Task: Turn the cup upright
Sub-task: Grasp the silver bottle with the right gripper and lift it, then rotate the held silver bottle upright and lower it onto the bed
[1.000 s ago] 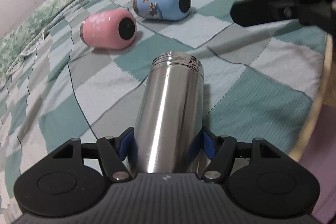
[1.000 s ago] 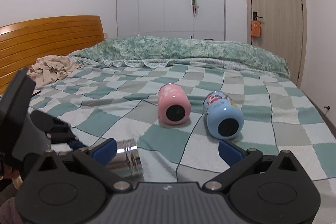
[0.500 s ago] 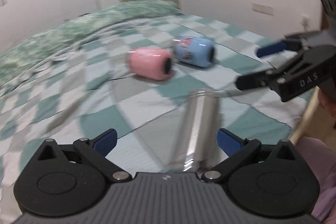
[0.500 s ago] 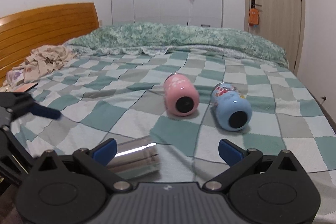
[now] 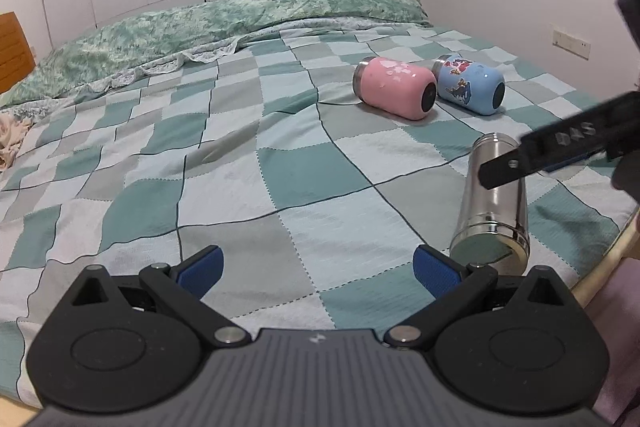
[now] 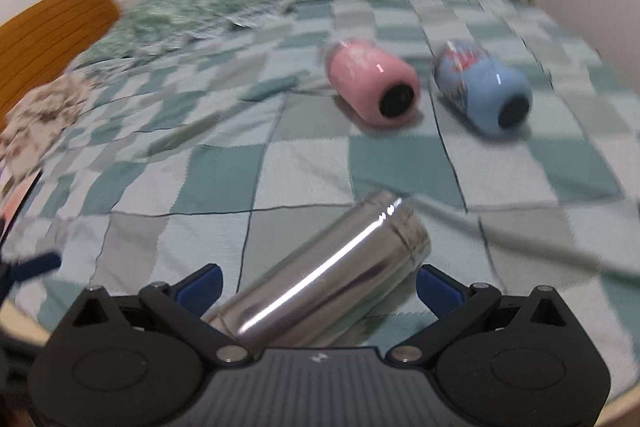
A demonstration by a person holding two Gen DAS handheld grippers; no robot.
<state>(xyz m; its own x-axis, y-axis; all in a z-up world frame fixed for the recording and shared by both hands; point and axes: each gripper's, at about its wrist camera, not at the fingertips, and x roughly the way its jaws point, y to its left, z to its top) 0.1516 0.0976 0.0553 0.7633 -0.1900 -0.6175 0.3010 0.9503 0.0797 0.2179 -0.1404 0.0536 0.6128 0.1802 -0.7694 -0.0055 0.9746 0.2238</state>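
Note:
A steel cup [image 5: 490,211] lies on its side on the checked bedspread near the bed's right edge. It also shows in the right wrist view [image 6: 320,279], lying slantwise between my right gripper's open fingers. My right gripper [image 6: 318,285] is open around the cup without touching it; one of its fingers [image 5: 560,151] crosses the cup in the left wrist view. My left gripper [image 5: 318,267] is open and empty, left of the cup. A pink cup [image 5: 396,93] and a blue cup [image 5: 472,89] lie on their sides further back.
The checked bedspread [image 5: 240,155] covers the bed. A green duvet [image 5: 224,23] lies along the far side. The bed's wooden edge [image 5: 616,247] runs close on the right. A headboard [image 6: 52,31] and crumpled cloth [image 6: 40,115] are at the left.
My left gripper has let go of the steel cup and swung away to the left. My right gripper has moved down over the cup, which now lies between its fingers.

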